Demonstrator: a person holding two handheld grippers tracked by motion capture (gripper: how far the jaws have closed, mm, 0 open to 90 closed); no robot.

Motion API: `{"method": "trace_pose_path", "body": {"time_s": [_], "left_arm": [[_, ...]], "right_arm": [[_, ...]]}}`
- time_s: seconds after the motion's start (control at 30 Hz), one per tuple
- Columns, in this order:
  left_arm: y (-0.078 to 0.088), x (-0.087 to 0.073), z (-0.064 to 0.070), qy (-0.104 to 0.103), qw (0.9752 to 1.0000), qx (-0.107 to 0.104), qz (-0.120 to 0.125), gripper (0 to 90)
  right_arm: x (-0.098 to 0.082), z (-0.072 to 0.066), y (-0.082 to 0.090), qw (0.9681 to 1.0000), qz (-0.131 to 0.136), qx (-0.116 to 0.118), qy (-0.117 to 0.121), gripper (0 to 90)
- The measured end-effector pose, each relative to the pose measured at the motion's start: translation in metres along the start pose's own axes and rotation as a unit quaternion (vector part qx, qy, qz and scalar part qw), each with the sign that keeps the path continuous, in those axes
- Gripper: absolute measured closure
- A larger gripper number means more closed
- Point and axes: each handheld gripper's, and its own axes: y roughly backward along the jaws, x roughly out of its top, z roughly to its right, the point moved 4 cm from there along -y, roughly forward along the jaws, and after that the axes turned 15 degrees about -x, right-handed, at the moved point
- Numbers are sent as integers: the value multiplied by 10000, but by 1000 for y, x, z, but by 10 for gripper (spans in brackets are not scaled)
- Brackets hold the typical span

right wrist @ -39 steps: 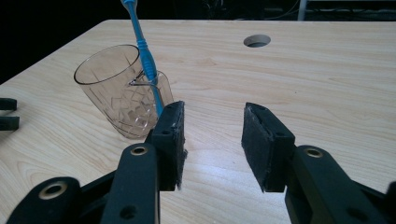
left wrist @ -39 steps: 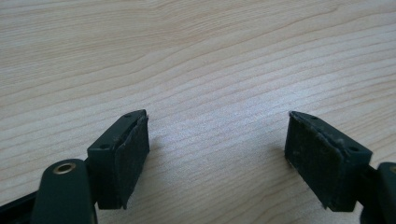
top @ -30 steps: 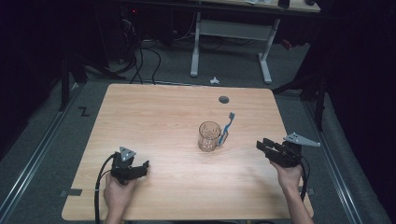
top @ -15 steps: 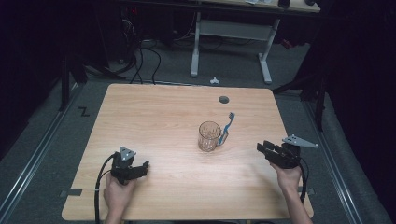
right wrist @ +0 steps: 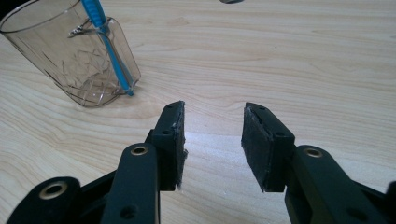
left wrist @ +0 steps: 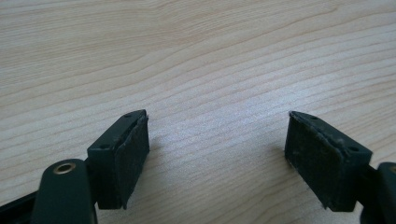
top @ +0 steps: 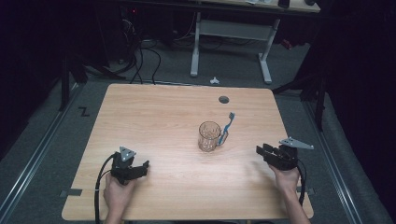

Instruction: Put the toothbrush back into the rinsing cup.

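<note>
Right tongs barely shifted, ribbed clear cup

High view above the table, looking forward-down; both gripper views low, close over the same wood.

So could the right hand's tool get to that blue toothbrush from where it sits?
Probably yes. The right tool is open, holds nothing, and bare table lies between it and the toothbrush, which leans against the clear cup.
</note>
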Motion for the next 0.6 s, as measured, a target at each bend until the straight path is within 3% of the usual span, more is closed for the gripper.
{"method": "trace_pose_path", "body": {"time_s": [0.6], "left_arm": [[0, 0, 0, 2, 10000, 2, 0, 225]], "right_arm": [[-16, 0, -17, 9993, -250, -262, 132, 594]]}}
